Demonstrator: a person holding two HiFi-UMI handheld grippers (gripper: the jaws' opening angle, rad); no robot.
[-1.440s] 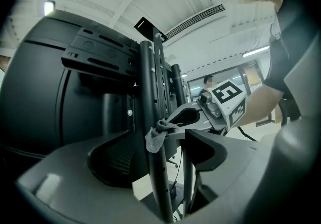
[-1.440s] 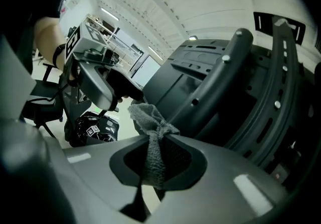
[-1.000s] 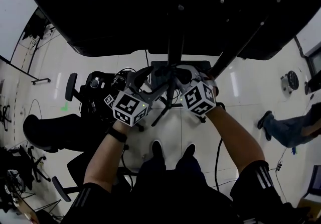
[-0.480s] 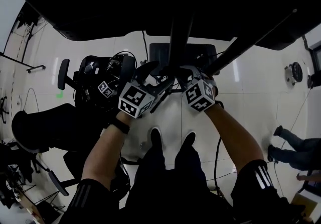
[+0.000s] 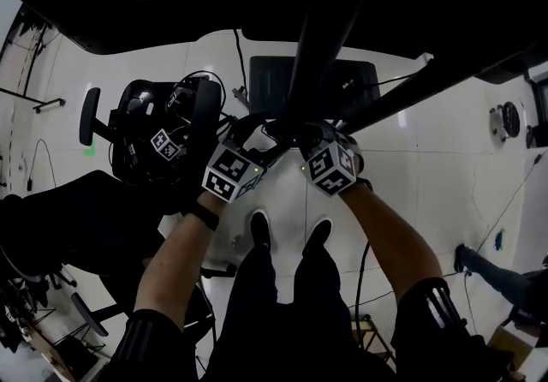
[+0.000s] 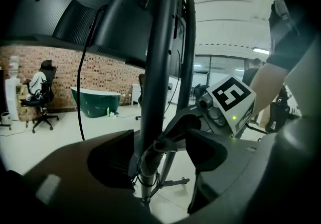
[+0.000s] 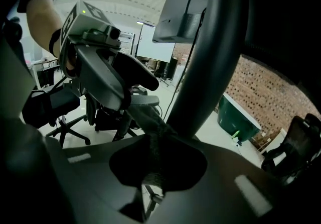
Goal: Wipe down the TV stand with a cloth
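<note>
Right gripper view: right gripper (image 7: 155,170) clamps the cloth (image 7: 150,130), seemingly limp and light, best held by its bunched end, against the rigid TV-stand pole (image 7: 210,67); left gripper (image 6: 158,155) jaws stand apart, straddling it.

So both arms are out in front, bare forearms angling in toward each other until the left gripper (image 5: 255,130) and right gripper (image 5: 301,134) sit nearly tip to tip, marker cubes facing up. Black band on the left wrist (image 5: 204,216). Left jaws are apart, one either side of the stand pole (image 6: 155,92); right jaws are pinched together on a cloth (image 7: 153,135).
</note>
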